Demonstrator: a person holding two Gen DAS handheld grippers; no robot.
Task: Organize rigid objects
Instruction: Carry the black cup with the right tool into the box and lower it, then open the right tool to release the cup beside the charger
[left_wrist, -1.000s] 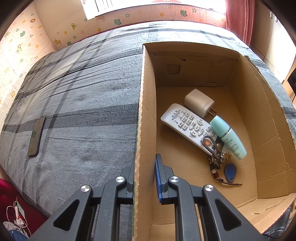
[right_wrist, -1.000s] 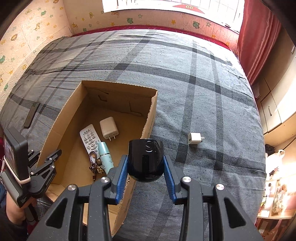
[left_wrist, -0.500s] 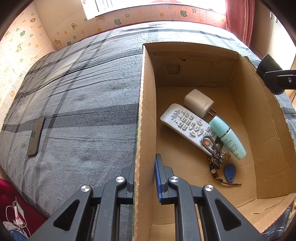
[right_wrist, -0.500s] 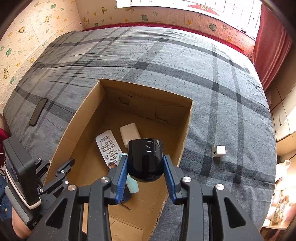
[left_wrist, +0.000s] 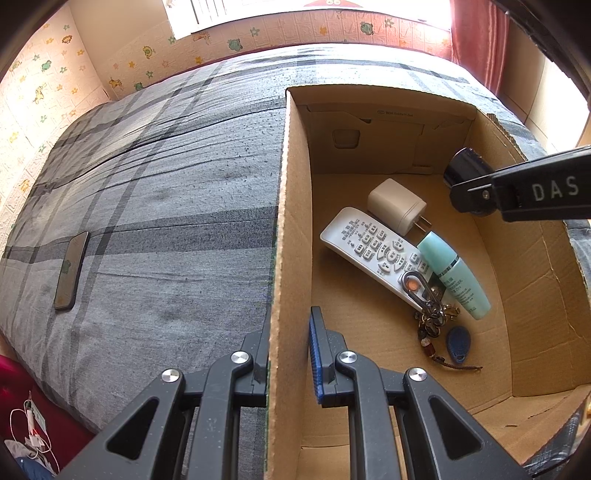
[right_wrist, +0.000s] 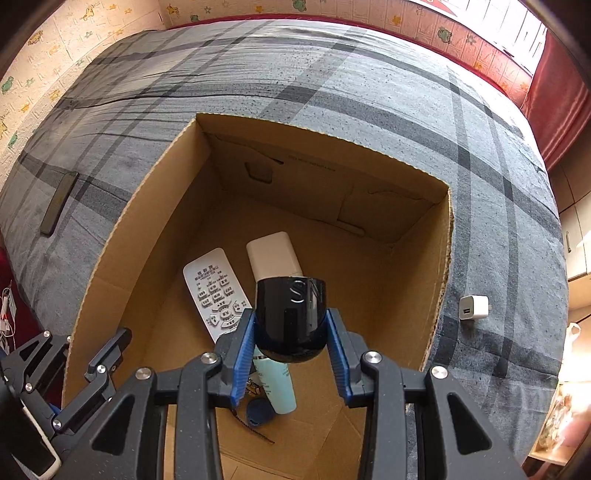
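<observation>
An open cardboard box (left_wrist: 535, 295) stands on the grey plaid bedspread. My left gripper (left_wrist: 290, 332) is shut on the box's left wall. In the box lie a white remote (left_wrist: 369, 251), a white charger (left_wrist: 397, 205), a teal tube (left_wrist: 454, 280) and a key bunch with a blue fob (left_wrist: 436, 314). My right gripper (right_wrist: 291, 321) is shut on a glossy black rounded object (right_wrist: 290, 295). It hangs over the box's inside (right_wrist: 332, 177), above the remote (right_wrist: 214, 291), the charger (right_wrist: 273, 254) and the tube (right_wrist: 277, 384). The left wrist view shows the black object (left_wrist: 465, 166) near the right wall.
A black phone (left_wrist: 70, 271) lies flat on the bedspread left of the box. A small white USB cube (right_wrist: 474, 307) sits on the bedspread right of the box. White cables (left_wrist: 29, 432) lie on the floor past the bed's left edge.
My right gripper has carried the black object leftward and down, from over the box's right wall to over its inside. It now shows in the left wrist view. The left gripper has not moved.
</observation>
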